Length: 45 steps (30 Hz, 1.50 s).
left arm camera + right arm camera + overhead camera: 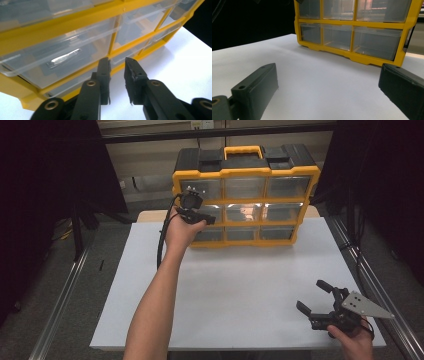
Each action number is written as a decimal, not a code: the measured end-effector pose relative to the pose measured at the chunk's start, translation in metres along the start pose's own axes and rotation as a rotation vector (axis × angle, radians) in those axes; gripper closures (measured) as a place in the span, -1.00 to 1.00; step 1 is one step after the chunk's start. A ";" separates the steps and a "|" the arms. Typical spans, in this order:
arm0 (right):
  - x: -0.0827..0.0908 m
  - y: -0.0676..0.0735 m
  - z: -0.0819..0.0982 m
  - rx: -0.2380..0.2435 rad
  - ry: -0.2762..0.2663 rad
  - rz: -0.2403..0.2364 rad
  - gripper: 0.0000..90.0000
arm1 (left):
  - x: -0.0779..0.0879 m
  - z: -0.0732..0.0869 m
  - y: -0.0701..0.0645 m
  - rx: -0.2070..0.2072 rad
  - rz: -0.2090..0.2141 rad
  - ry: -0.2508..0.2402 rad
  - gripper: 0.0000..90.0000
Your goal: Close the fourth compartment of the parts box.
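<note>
A yellow and black drawer organizer (245, 171) with clear drawers stands upright at the far edge of the white table (225, 290). My left gripper (202, 218) is held up against its left column, at the middle row. In the left gripper view its jaws (117, 61) stand a little apart with nothing between them, just below a clear drawer (37, 62) that holds a small metal piece (65, 58). My right gripper (310, 295) rests near the table's front right corner, jaws wide open and empty (328, 72), facing the organizer (352, 22).
Metal rails (60, 305) run along both sides of the table, with black curtains (45, 180) beyond them. The left gripper's cable (161, 240) hangs beside the forearm. The white sheet's edges lie close to the right hand.
</note>
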State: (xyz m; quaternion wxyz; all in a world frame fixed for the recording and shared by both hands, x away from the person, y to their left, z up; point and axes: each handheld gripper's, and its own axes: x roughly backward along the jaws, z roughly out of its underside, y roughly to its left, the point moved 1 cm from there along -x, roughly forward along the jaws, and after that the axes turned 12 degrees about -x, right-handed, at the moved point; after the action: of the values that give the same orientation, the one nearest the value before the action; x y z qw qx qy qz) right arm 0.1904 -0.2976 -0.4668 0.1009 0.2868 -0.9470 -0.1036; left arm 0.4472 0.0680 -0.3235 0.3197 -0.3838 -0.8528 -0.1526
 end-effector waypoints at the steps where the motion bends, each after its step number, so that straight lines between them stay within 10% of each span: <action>1: 0.000 0.000 0.000 0.001 -0.002 0.000 -0.95 | -0.001 0.001 -0.001 0.008 0.004 -0.009 0.62; 45: -0.003 0.001 -0.001 0.003 0.003 0.000 -0.95 | 0.007 0.049 -0.020 0.028 0.173 -0.139 -0.20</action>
State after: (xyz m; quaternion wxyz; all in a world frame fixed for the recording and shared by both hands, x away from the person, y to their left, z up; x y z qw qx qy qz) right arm 0.1927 -0.2952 -0.4659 0.1022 0.2872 -0.9470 -0.1018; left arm 0.4075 0.0831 -0.3563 0.2769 -0.4611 -0.8387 -0.0857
